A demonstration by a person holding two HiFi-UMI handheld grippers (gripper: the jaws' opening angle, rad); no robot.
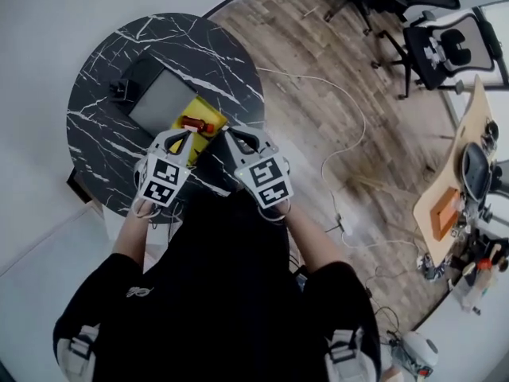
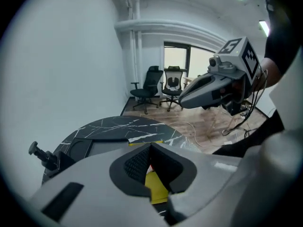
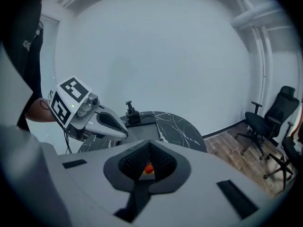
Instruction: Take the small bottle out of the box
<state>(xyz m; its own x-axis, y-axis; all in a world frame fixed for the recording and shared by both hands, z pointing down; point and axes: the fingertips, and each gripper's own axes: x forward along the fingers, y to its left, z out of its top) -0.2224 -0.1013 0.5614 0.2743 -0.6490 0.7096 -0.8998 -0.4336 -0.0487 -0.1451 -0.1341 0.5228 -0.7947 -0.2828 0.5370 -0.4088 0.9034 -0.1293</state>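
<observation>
Black, white-veined marble tops the round table (image 1: 95,94), glossy and hard, and the yellow box (image 1: 210,117) sits on it toward my side. I see the small bottle (image 1: 193,123) lying on its side in the box, reddish, its long axis across my view. It lies just ahead of the left gripper (image 1: 180,136), nearer than the right gripper (image 1: 231,138). Both pairs of jaws are closed and empty.
</observation>
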